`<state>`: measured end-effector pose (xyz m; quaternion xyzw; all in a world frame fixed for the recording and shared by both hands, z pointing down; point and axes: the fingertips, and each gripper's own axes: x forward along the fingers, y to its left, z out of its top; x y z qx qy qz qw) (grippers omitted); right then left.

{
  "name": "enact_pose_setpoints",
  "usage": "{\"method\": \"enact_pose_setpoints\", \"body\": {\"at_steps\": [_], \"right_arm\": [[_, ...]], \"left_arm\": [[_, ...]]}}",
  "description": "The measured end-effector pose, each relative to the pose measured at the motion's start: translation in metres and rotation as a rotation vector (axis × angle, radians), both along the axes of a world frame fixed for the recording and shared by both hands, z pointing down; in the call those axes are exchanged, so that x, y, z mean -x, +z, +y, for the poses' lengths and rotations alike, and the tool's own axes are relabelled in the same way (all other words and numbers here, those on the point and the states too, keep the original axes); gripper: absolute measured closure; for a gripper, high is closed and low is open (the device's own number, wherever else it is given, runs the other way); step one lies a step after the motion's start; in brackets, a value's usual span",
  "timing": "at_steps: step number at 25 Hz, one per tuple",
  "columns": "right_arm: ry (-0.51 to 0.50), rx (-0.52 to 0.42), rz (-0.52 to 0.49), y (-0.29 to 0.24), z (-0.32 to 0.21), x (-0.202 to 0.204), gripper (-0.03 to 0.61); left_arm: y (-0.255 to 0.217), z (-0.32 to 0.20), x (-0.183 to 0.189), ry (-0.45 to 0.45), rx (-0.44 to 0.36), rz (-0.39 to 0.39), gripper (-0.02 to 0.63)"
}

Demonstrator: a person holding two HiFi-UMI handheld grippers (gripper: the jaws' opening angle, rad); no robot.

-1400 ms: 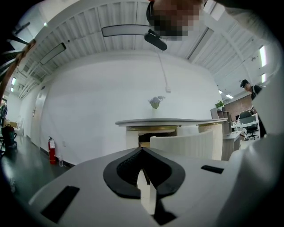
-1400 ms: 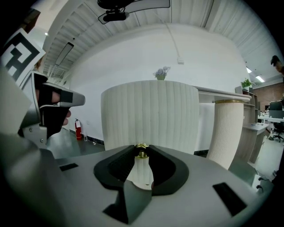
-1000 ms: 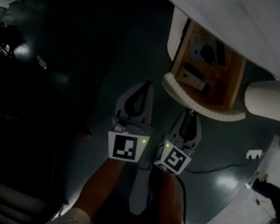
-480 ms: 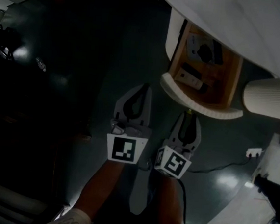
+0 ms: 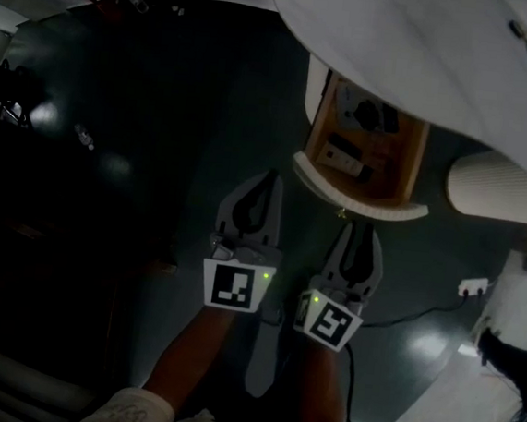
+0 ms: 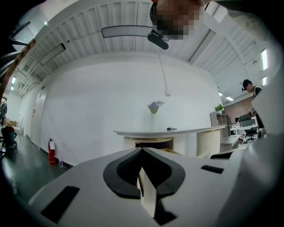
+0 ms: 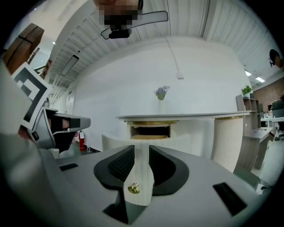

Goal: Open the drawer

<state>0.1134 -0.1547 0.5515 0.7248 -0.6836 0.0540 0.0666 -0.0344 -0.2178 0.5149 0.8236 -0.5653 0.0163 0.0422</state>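
My head camera looked steeply down from above. It had the left gripper (image 5: 268,183) and right gripper (image 5: 363,232) at lower centre of the frame and the drawer (image 5: 357,198) at upper right, fairly near. Each gripper camera rode low behind its own jaws and faced level toward the white counter (image 6: 177,131), some way off. All three views shared the drawer. The right gripper view also caught the left gripper at its left edge.
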Motion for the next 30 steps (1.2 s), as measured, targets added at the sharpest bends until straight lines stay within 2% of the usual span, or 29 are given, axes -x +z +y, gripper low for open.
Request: {"method": "enact_pose_setpoints", "body": {"at_steps": [2, 11, 18, 23, 30], "right_arm": [[0.0, -0.019, 0.005, -0.02, -0.003, -0.006, 0.474], [0.009, -0.118, 0.024, -0.135, -0.015, -0.032, 0.572], [-0.037, -0.172, 0.045, -0.239, -0.011, -0.043, 0.574], [-0.083, -0.221, 0.05, -0.307, -0.003, -0.043, 0.574], [-0.143, -0.282, 0.037, -0.365, 0.007, -0.029, 0.574]], "left_arm": [[-0.015, 0.002, -0.005, 0.005, -0.001, 0.007, 0.612], [-0.102, 0.013, -0.036, 0.067, -0.006, 0.013, 0.612], [-0.191, 0.019, -0.051, 0.112, -0.047, -0.006, 0.612], [-0.246, 0.028, -0.048, 0.118, -0.06, -0.022, 0.612], [-0.3, 0.035, -0.051, 0.126, -0.115, -0.019, 0.612]]}}
